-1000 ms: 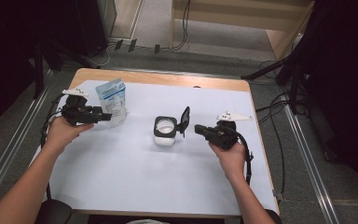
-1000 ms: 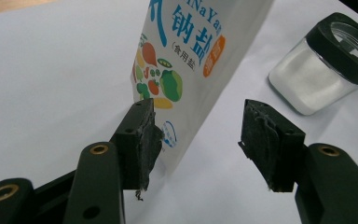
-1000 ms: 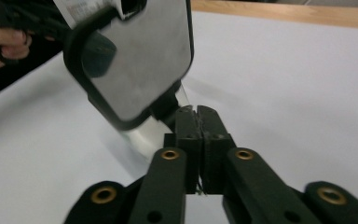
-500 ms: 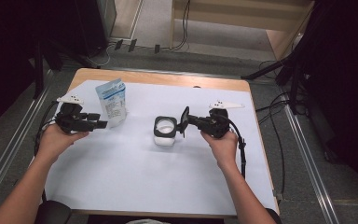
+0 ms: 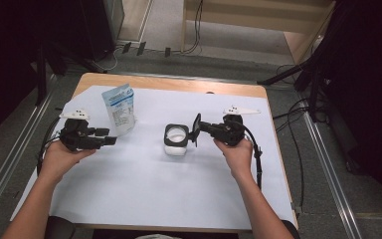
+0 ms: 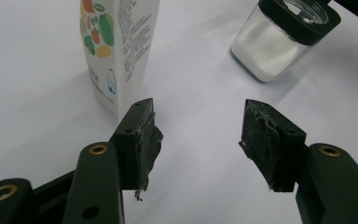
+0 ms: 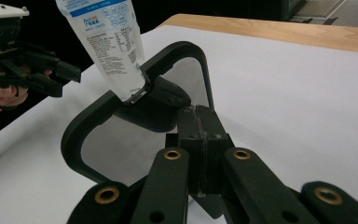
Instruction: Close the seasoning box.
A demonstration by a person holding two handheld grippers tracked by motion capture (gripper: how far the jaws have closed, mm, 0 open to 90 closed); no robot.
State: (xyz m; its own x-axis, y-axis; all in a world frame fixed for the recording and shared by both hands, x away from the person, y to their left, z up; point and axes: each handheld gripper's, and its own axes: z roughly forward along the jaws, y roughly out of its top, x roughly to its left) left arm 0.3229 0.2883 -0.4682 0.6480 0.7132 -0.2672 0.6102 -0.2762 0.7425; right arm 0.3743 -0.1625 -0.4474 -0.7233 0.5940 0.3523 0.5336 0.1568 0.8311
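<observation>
On the white-covered table (image 5: 144,199), left tongs (image 6: 198,140) gape; right tongs (image 7: 199,135) pinch a black lid (image 7: 135,100).

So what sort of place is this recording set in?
Probably a lab or recording workspace rather than a kitchen: a wooden table under a white sheet, cables trailing over the grey floor, and dark stands around it.

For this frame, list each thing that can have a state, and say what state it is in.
jar: upright on the table, lid off, mouth open, white contents inside.
lid: off the jar, clamped in the right gripper.
pouch: standing upright, not held.
left gripper: open, empty, near the pouch.
right gripper: shut on the lid, beside the jar.
</observation>
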